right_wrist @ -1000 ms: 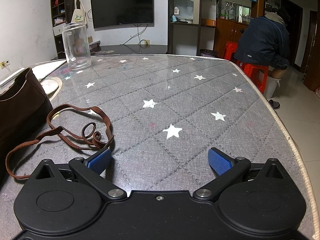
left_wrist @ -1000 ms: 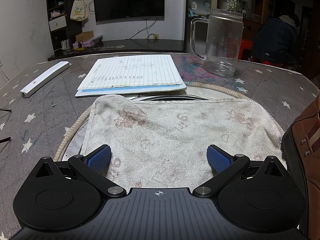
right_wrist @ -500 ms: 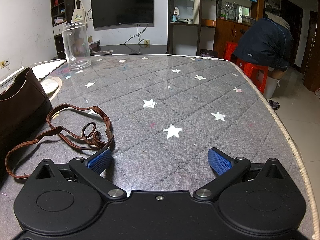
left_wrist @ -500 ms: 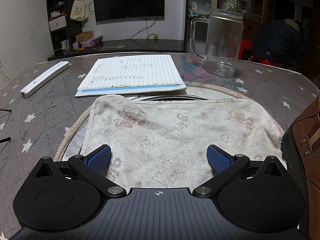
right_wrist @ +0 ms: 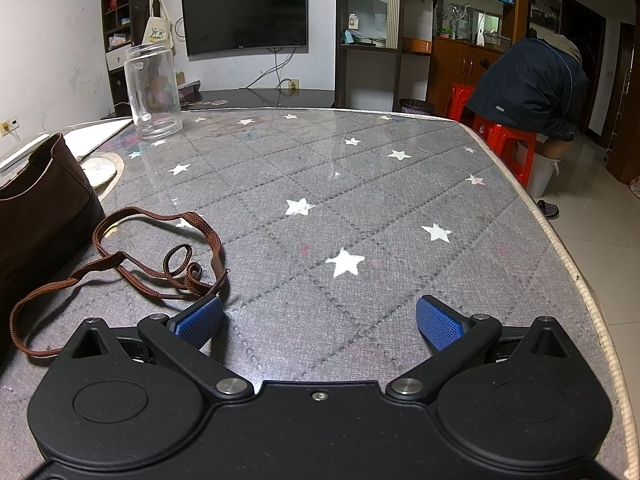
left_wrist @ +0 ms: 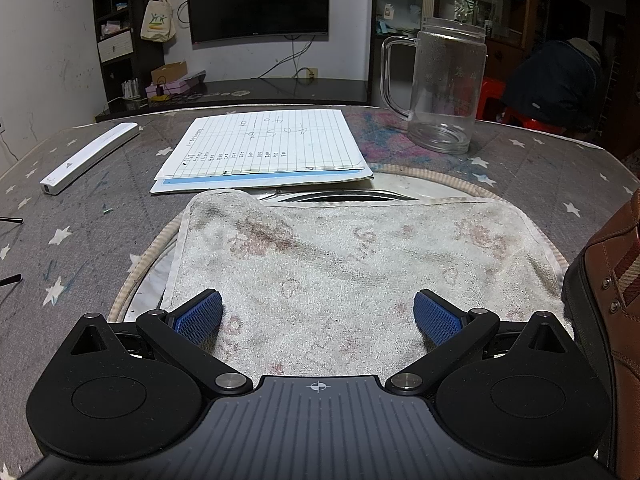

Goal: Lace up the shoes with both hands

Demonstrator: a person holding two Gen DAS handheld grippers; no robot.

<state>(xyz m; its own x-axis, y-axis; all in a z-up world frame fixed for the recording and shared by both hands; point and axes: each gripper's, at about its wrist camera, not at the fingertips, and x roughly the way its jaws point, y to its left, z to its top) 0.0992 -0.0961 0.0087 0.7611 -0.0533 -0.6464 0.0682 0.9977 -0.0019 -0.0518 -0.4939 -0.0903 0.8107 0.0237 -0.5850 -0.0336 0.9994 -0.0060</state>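
A brown leather shoe (left_wrist: 618, 292) stands at the right edge of the left wrist view; in the right wrist view its dark brown side (right_wrist: 38, 204) fills the left edge. A brown shoelace (right_wrist: 160, 252) lies in loose loops on the table beside the shoe, just ahead of my right gripper's left fingertip. My left gripper (left_wrist: 318, 316) is open and empty, low over a stained white towel (left_wrist: 360, 264). My right gripper (right_wrist: 320, 318) is open and empty, low over the grey starred tabletop (right_wrist: 360, 200).
A lined paper pad (left_wrist: 264, 146), a glass mug (left_wrist: 444, 88) and a white remote-like bar (left_wrist: 90, 158) lie further back on the table. The table's right edge (right_wrist: 576, 264) is close. A person in a dark jacket (right_wrist: 528, 88) crouches beyond it.
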